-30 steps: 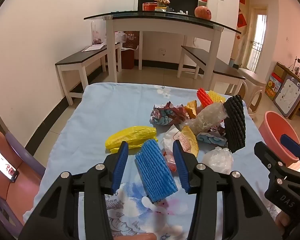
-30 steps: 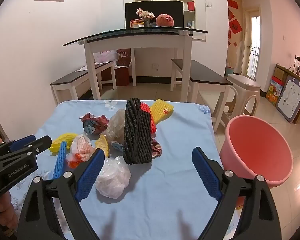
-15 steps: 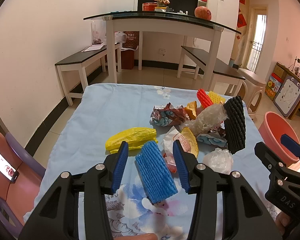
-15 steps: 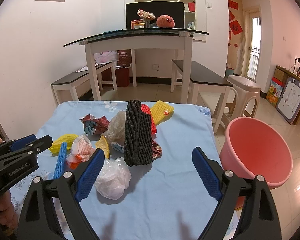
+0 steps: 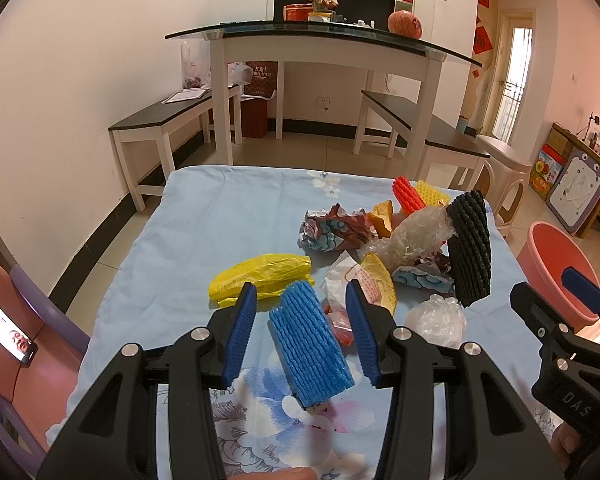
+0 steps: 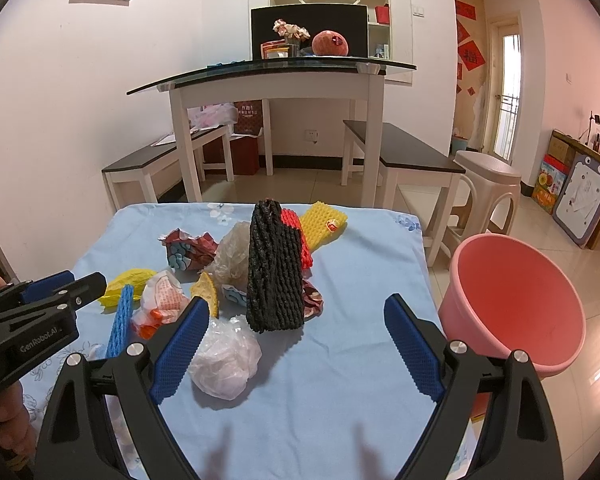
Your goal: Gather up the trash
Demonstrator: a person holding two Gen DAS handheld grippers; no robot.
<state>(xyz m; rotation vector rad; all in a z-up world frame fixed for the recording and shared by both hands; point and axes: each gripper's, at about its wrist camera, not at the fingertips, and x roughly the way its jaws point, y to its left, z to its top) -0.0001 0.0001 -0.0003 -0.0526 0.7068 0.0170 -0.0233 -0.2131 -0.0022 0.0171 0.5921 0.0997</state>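
Note:
A pile of trash lies on the blue-clothed table. My left gripper is open, its jaws either side of a blue foam net without touching it. Beyond lie a yellow bag, crumpled printed paper, a clear plastic wad and an upright black foam net. My right gripper is open wide and empty, above a white plastic ball, with the black foam net standing just ahead. The pink basin stands off the table's right edge.
Red and yellow foam nets lie behind the black one. A white stool stands beyond the basin. A tall glass-topped table with benches is behind. A pink chair with a phone is at the left.

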